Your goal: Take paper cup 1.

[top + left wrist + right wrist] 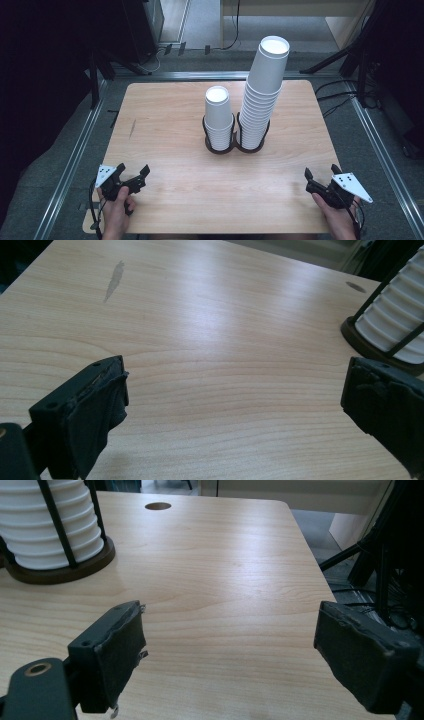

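The left claw (133,172) gapes wide with nothing between its jaws, held low over the near left corner of the table (170,150), its hand (117,210) gripping from behind and the jaws angled toward the cup holder (235,142). The right claw (320,174) is likewise spread wide and empty at the near right corner, its hand (340,215) behind it. Both sit well apart from the holder, which stands mid-table carrying a short cup stack (218,117) left of a tall cup stack (264,92).

A wooden table (170,125) stands on grey floor (65,145) with black cables (340,95).
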`<control>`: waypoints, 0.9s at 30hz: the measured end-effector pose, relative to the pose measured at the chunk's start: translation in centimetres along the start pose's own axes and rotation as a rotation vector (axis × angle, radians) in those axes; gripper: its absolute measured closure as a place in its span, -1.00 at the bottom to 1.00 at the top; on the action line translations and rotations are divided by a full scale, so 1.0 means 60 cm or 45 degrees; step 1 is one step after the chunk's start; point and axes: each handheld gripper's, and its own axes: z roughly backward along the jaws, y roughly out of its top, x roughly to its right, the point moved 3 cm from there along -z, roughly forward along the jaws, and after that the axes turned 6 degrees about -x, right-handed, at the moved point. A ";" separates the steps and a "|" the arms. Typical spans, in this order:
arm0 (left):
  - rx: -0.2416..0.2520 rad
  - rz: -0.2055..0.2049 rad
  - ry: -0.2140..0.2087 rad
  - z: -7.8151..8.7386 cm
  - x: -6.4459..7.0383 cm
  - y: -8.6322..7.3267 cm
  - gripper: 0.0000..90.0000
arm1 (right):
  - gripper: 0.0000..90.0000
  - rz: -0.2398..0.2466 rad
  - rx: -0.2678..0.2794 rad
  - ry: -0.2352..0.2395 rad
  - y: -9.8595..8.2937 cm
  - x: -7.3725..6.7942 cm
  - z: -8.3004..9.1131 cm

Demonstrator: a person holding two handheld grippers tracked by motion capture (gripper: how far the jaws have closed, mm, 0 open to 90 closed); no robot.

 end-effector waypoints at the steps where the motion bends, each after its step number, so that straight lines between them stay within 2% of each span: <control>1: -0.006 0.001 0.011 -0.001 0.001 0.000 -1.00 | -0.72 0.000 0.000 0.000 0.000 0.000 0.000; 3: -0.021 0.005 0.048 -0.005 0.004 0.000 -1.00 | -0.72 -0.024 0.002 0.006 0.000 0.003 0.001; 5: -0.049 0.019 0.050 -0.008 0.003 0.001 -0.99 | -0.71 -0.031 0.005 0.010 0.000 0.004 0.001; 8: -0.028 0.051 0.015 -0.006 0.003 0.007 -0.99 | -0.70 -0.024 -0.004 0.002 0.001 0.003 -0.001; 11: -0.027 0.068 0.003 -0.009 0.010 0.013 -0.99 | -0.70 0.027 -0.019 -0.004 0.000 -0.004 -0.003; 13: -0.033 0.081 -0.043 -0.010 0.014 0.017 -0.99 | -0.70 0.044 -0.023 -0.015 0.000 -0.007 -0.004; 14: -0.039 0.075 -0.071 -0.011 0.019 0.018 -0.99 | -0.70 0.049 -0.026 -0.018 0.000 -0.008 -0.004; 16: -0.057 0.057 -0.095 -0.012 0.026 0.015 -0.99 | -0.70 0.052 -0.023 -0.031 0.000 -0.009 -0.004; 18: -0.069 0.026 -0.096 -0.010 0.036 0.012 -0.99 | -0.70 0.039 -0.025 -0.027 0.000 -0.009 -0.004; 19: -0.066 0.019 -0.092 -0.009 0.040 0.012 -0.99 | -0.69 0.008 -0.025 -0.012 0.002 -0.008 -0.003; 21: -0.032 -0.009 -0.087 -0.005 0.052 0.012 -0.99 | -0.69 -0.038 -0.026 0.015 0.004 -0.009 -0.001; 23: -0.037 -0.002 -0.111 -0.006 0.060 0.013 -0.99 | -0.69 -0.044 -0.025 0.026 0.005 -0.012 0.000; 27: -0.065 -0.055 -0.096 -0.012 0.080 0.010 -0.99 | -0.69 -0.045 -0.012 0.033 0.012 -0.018 0.008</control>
